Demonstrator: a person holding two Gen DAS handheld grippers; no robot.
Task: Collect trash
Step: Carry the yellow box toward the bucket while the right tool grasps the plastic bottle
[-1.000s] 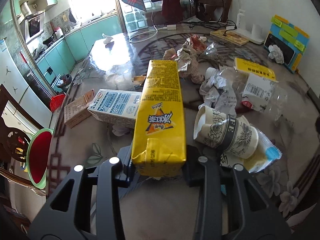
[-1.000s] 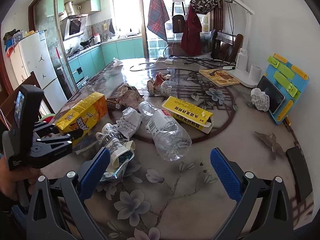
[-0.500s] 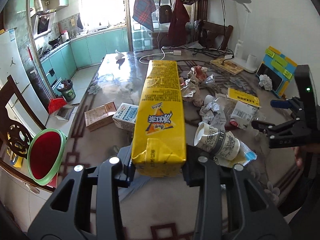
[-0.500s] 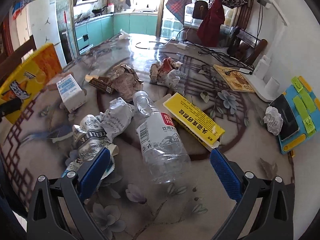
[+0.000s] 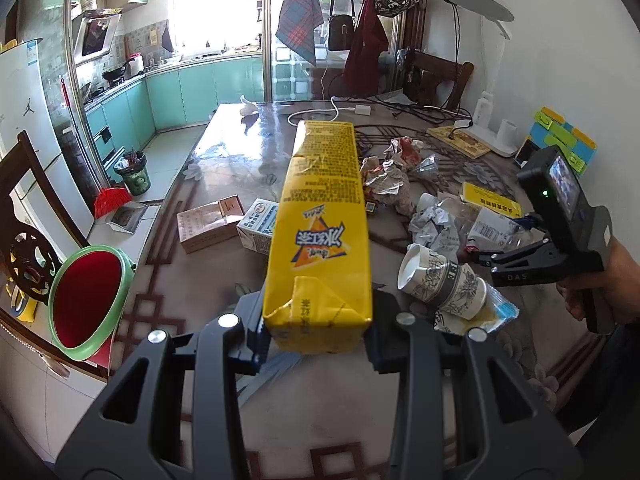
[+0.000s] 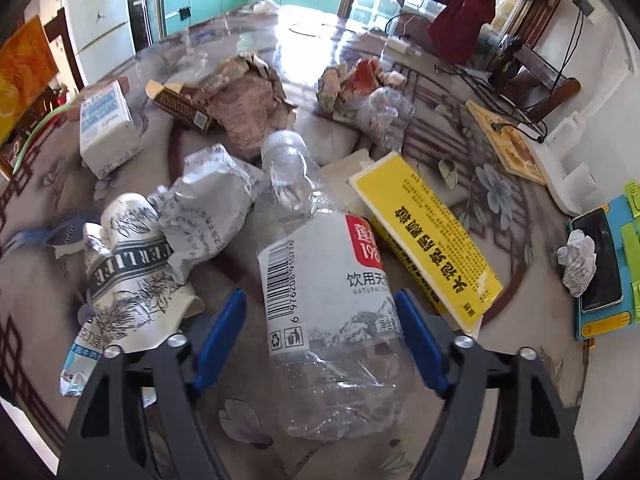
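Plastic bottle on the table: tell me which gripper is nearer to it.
Right. The right gripper straddles the plastic bottle, jaws closing around it. The left gripper holds the yellow carton above the table, off to one side.

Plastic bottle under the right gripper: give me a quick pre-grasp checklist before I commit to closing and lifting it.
1. Plastic bottle sits between the right gripper jaws, which are closing: ok.
2. Pads pressing on the bottle: not ok; the left blue pad shows a gap, and the right one looks close.
3. Jaws line up on the labelled body, not the neck: ok.
4. Neighbours clear of the jaws: not ok; the yellow box lies right beside the right pad, and the paper cup is close to the left one.
5. Left gripper firm on the yellow carton, clear of the table: ok.
6. Green-rimmed bin within reach: cannot tell.
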